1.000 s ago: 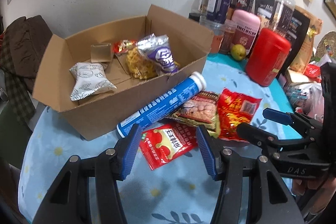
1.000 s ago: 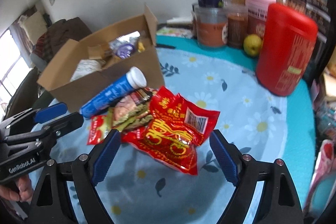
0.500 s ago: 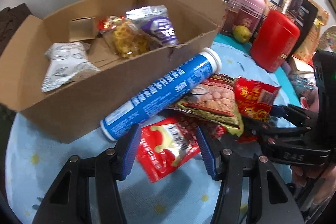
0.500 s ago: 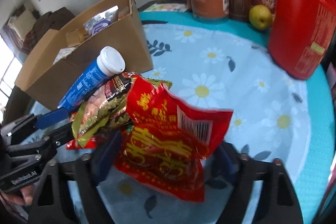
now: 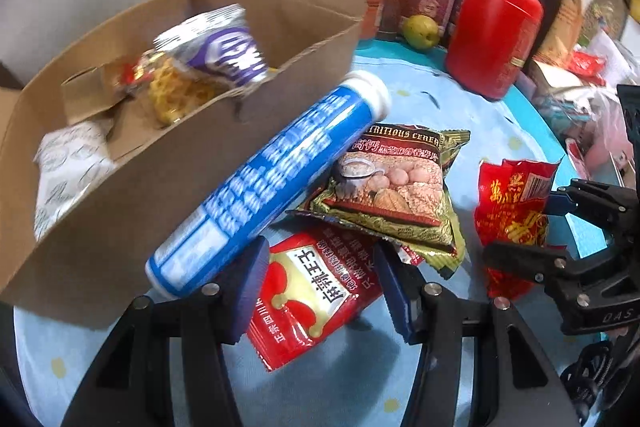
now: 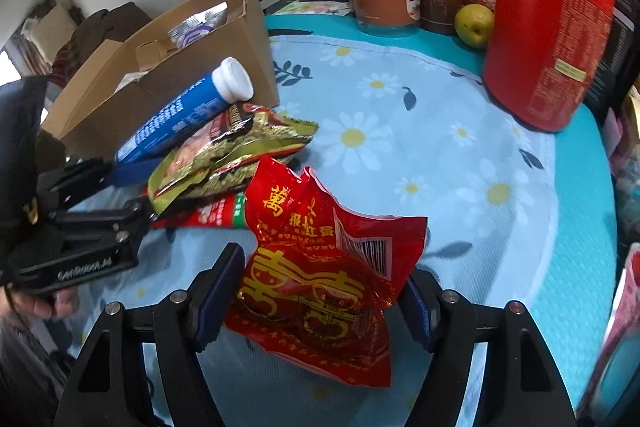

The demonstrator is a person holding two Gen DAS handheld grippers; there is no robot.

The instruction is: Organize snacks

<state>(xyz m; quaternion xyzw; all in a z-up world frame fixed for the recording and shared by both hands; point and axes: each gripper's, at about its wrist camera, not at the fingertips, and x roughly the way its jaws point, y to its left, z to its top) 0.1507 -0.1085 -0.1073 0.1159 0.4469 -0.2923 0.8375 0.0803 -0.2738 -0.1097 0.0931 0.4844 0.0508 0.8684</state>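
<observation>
**Both jaws astride red packets by the box**

The right gripper has just been closing its jaws around a crinkled red foil snack bag with gold print on the daisy-print blue worktop; whether the pads press it, I cannot tell. The left gripper stands released astride a flat red sachet, beside a blue tube with white cap leaning on the open brown cardboard box.

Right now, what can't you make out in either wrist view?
- Left wrist: the blue tube label is motion-blurred, unreadable.
- Left wrist: the cardboard box floor is hidden by its front wall.
- Right wrist: whether the right gripper pads press the red bag; the bag covers the far pad.
- Both: jar labels at the back are cut by the top edge.
</observation>
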